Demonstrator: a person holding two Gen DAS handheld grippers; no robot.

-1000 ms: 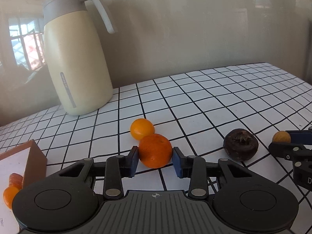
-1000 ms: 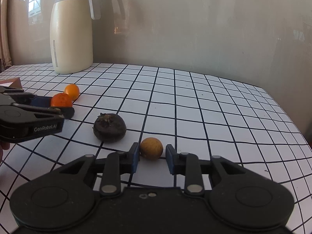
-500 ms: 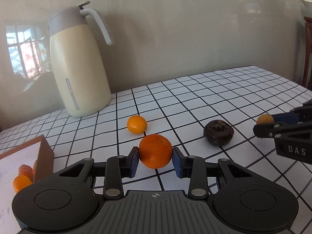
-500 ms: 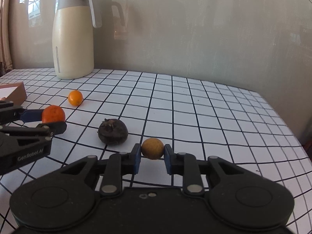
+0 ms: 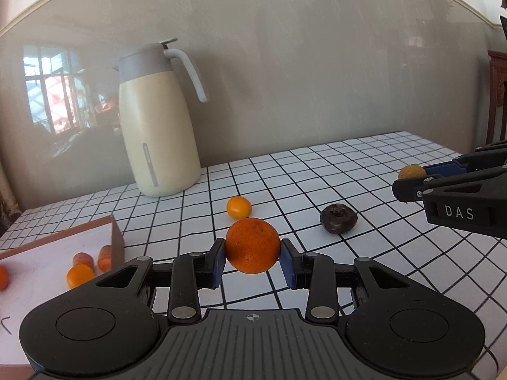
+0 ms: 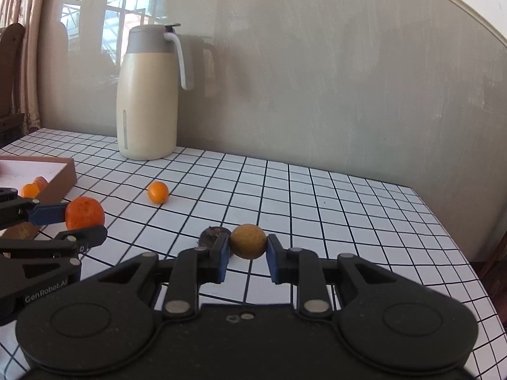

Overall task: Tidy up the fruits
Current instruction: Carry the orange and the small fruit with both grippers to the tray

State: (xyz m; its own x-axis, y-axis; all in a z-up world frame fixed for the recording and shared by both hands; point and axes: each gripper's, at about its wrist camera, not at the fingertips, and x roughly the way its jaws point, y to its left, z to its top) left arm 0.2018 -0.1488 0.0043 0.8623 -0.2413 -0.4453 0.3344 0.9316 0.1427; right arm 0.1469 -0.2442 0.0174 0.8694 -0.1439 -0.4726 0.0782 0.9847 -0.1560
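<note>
The left tool (image 5: 252,261) is clamped on a large orange (image 5: 252,244), both blue pads pressed to its sides, lifted off the gridded tabletop (image 5: 364,262). The right tool (image 6: 246,253) pinches a small yellow-brown fruit (image 6: 248,241) in the same way, also raised. In the left wrist view, a white-lined tray (image 5: 47,262) at 9 o'clock holds several small orange fruits (image 5: 80,275). Beyond the held orange, at 12 o'clock, a small orange (image 5: 238,206) lies on the tabletop; a dark, wrinkled fruit (image 5: 338,218) sits at 1 o'clock. Farthest back, at 11 o'clock, a cream jug (image 5: 158,126) stands against the wall.
</note>
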